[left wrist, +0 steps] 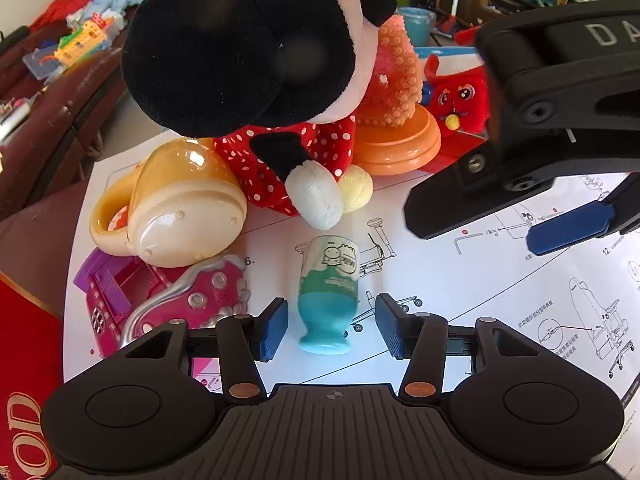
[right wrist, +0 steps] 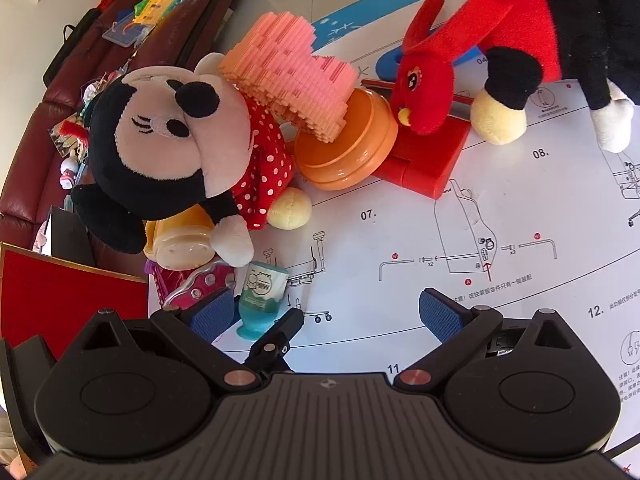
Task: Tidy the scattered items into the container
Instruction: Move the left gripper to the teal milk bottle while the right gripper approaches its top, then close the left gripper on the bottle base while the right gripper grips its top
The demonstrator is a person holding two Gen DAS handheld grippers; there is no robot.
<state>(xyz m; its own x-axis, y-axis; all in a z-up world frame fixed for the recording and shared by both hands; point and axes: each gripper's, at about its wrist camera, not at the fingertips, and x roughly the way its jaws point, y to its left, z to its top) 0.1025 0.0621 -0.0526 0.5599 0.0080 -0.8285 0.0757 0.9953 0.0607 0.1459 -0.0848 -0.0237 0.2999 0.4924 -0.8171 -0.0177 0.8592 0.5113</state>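
**Cup between the left pads, not yet gripped**

Left hand-held gripper (left wrist: 331, 326) jaws apart, straddling the small teal cup (left wrist: 328, 292), upright near the table's (left wrist: 500, 280) left edge. Long axis vertical; pads clear of it. Right hand-held gripper (right wrist: 326, 312) apart, empty, farther off. Instruction sheet underfoot; plush mouse (left wrist: 256, 80) crowds behind. Cluttered room.

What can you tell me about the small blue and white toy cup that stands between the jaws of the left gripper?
The toy cup looks like glossy plastic: a teal foot and lower body, and a white upper part with a cartoon figure printed upside down. It stands upright on the printed instruction sheet, just in front of the plush doll's white hand. The left gripper has its jaws open on either side of it, not yet touching. Whether the top is open cannot be seen.
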